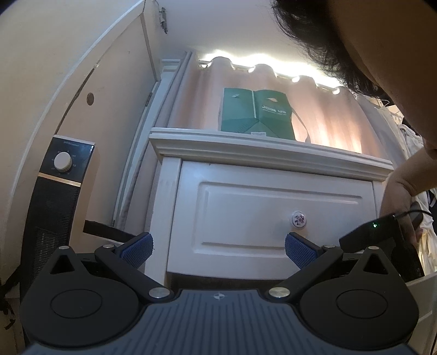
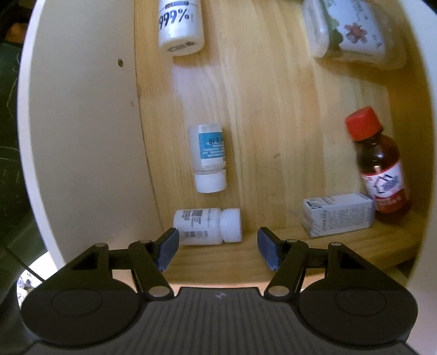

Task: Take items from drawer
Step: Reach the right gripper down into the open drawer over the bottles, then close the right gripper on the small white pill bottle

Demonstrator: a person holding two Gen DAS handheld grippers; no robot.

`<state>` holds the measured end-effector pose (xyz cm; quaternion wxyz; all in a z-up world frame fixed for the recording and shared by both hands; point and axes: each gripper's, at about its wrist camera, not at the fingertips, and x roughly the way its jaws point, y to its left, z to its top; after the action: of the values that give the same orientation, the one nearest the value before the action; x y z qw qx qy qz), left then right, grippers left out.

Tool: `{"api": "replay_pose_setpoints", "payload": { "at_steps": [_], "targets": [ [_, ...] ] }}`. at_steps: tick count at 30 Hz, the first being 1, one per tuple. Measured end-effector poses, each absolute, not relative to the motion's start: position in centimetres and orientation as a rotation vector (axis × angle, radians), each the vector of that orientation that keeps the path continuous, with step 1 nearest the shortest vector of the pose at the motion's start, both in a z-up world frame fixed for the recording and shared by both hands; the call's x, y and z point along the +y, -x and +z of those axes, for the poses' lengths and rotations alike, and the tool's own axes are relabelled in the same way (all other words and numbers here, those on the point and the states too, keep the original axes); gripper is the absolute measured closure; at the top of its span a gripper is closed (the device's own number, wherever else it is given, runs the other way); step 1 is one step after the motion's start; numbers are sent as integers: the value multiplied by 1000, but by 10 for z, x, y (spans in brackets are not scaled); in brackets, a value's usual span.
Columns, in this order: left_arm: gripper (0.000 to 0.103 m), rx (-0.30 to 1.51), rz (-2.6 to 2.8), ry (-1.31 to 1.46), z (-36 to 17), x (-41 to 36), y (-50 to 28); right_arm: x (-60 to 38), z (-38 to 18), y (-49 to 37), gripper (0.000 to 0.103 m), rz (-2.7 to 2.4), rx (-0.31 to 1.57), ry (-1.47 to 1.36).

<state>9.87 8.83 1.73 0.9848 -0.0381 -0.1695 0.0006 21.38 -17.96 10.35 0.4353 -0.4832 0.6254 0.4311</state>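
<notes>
My right gripper [image 2: 217, 250] is open, looking down into an open wooden drawer [image 2: 267, 109]. Just beyond its fingertips lies a small white pill bottle [image 2: 207, 226] on its side. Further in lies a clear bottle with a teal label [image 2: 209, 158]. A larger white bottle marked 99.9% [image 2: 180, 24] lies at the far end. A brown bottle with a red cap [image 2: 379, 163] and a small white box [image 2: 338, 214] lie at the right, a flowered packet [image 2: 352, 30] at the top right. My left gripper [image 1: 218, 248] is open and empty, facing a shut white drawer front [image 1: 273, 215] with a flowered knob [image 1: 298, 219].
The drawer's white side wall [image 2: 90, 136] stands left of the right gripper. In the left wrist view a green box [image 1: 256, 114] sits on the white cabinet top [image 1: 245, 144], a black heater with a dial [image 1: 62, 177] stands left, and a person's hand [image 1: 398, 196] holds the other gripper at the right.
</notes>
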Motion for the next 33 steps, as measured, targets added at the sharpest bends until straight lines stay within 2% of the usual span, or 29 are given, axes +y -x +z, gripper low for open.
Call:
{"api": "replay_pose_setpoints", "payload": {
  "at_steps": [5,10,13,18,24,33],
  "targets": [
    [0,-326,0,88,17,92,-99,-183,108,-204,28,1053,1495,1223],
    [0,-330,-7,85,16,89,-97,-178,114,-193,31,1047,1357,1298],
    [0,-320,-8,78,17,88,-97,-170,112,-183,37,1074,1280,1330],
    [0,-321,-4,70,17,88,-94,-164,110,-166,37,1090,1163,1355],
    [0,-316,-12,74,16,91,-92,-174,126,-158,36,995,1225,1218],
    [0,-340,-53,86,16,97,-83,-187,116,-142,36,740,1367,1096]
  ]
}}
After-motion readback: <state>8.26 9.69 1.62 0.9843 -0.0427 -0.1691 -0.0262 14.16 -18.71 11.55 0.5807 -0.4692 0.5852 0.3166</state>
